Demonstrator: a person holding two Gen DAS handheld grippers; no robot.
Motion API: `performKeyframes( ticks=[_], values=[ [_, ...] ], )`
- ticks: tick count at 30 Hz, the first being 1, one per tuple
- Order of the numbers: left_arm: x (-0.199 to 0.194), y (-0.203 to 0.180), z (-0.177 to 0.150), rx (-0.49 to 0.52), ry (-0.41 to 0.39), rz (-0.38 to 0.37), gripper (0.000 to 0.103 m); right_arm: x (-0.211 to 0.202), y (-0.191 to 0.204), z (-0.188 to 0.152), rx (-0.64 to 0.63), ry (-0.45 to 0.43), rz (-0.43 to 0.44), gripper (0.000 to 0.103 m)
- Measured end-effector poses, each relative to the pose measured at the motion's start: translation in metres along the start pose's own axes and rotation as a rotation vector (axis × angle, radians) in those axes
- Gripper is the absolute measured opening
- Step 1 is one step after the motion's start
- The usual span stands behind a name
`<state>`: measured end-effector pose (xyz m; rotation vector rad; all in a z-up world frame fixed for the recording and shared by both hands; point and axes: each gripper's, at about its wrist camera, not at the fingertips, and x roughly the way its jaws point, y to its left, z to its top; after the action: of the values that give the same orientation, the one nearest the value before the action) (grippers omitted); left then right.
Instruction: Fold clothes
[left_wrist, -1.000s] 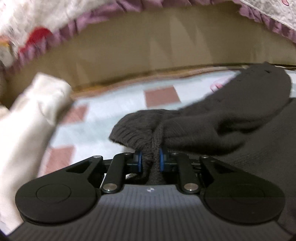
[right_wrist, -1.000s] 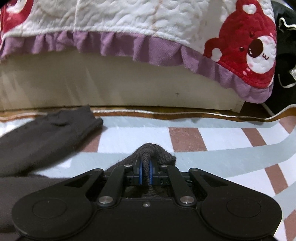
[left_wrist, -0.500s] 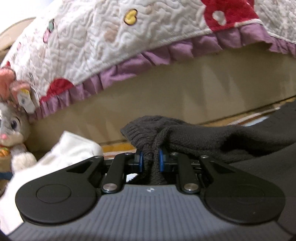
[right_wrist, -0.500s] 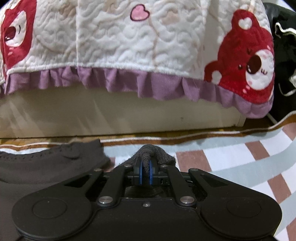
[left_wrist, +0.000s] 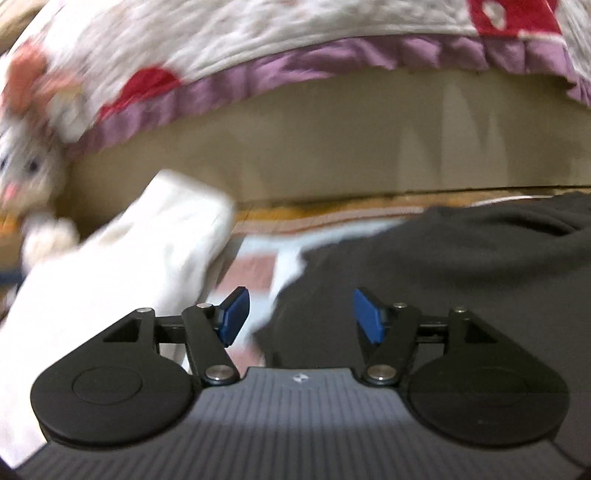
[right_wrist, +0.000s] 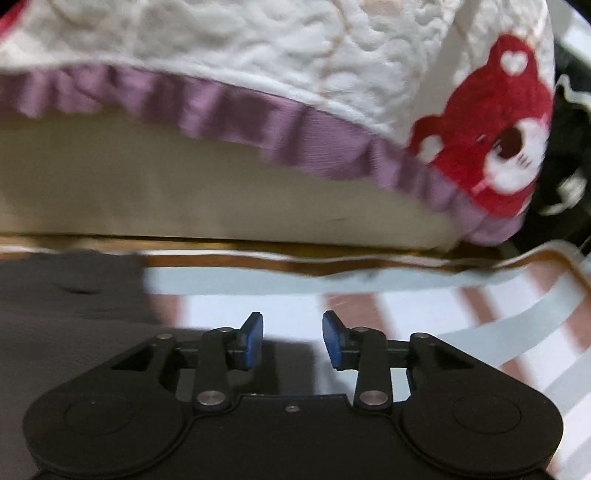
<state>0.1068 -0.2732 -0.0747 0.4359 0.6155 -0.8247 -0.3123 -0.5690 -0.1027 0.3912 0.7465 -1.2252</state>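
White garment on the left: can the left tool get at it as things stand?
Probably yes. The left tool is open with nothing between its blue pads, and the white garment lies just off its left side on the rug, uncovered. The dark sweater sits to the right, out of the way.

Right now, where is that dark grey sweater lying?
The sweater lies on the checked mat in front of the bed. In the left view it fills the right side, beside the white garment; in the right view it sits far left.
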Motion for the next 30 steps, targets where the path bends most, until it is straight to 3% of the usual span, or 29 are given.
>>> performKeyframes(
  ticks=[3, 6, 9, 11, 13, 17, 22, 25, 26, 27, 28, 30],
  values=[
    [-0.036, 0.042, -0.038, -0.202, 0.078, -0.024, 0.064, -0.024, 0.018, -0.008, 0.059, 0.023, 0.184, 0.042],
    [-0.062, 0.076, -0.080, -0.432, 0.127, -0.058, 0.064, -0.048, 0.052, -0.022, 0.012, 0.041, 0.428, 0.042],
    [-0.076, 0.090, -0.116, -0.588, 0.155, -0.110, 0.064, -0.077, 0.096, -0.049, -0.143, 0.054, 0.627, 0.042],
    [-0.073, 0.091, -0.129, -0.639, 0.171, -0.160, 0.064, -0.094, 0.130, -0.069, -0.285, 0.073, 0.729, 0.042],
    [-0.063, 0.089, -0.132, -0.657, 0.168, -0.201, 0.064, -0.112, 0.165, -0.089, -0.440, 0.088, 0.819, 0.042],
    [-0.038, 0.083, -0.124, -0.595, 0.122, -0.130, 0.064, -0.135, 0.222, -0.123, -0.681, 0.098, 0.925, 0.041],
    [-0.010, 0.080, -0.116, -0.543, 0.071, -0.060, 0.069, -0.145, 0.270, -0.148, -0.811, 0.138, 1.008, 0.041],
    [-0.003, 0.077, -0.114, -0.566, 0.026, -0.034, 0.067, -0.144, 0.285, -0.154, -0.851, 0.170, 1.037, 0.043],
    [0.000, 0.074, -0.113, -0.555, 0.018, -0.038, 0.060, -0.144, 0.291, -0.157, -0.864, 0.178, 1.044, 0.043],
    [0.002, 0.070, -0.111, -0.531, 0.012, -0.047, 0.028, -0.145, 0.296, -0.159, -0.875, 0.180, 1.048, 0.045],
    [0.002, 0.067, -0.109, -0.510, 0.004, -0.044, 0.010, -0.146, 0.299, -0.161, -0.884, 0.178, 1.048, 0.046],
    [-0.006, 0.065, -0.105, -0.475, -0.019, -0.007, 0.010, -0.145, 0.308, -0.163, -0.900, 0.165, 1.035, 0.050]
  ],
)
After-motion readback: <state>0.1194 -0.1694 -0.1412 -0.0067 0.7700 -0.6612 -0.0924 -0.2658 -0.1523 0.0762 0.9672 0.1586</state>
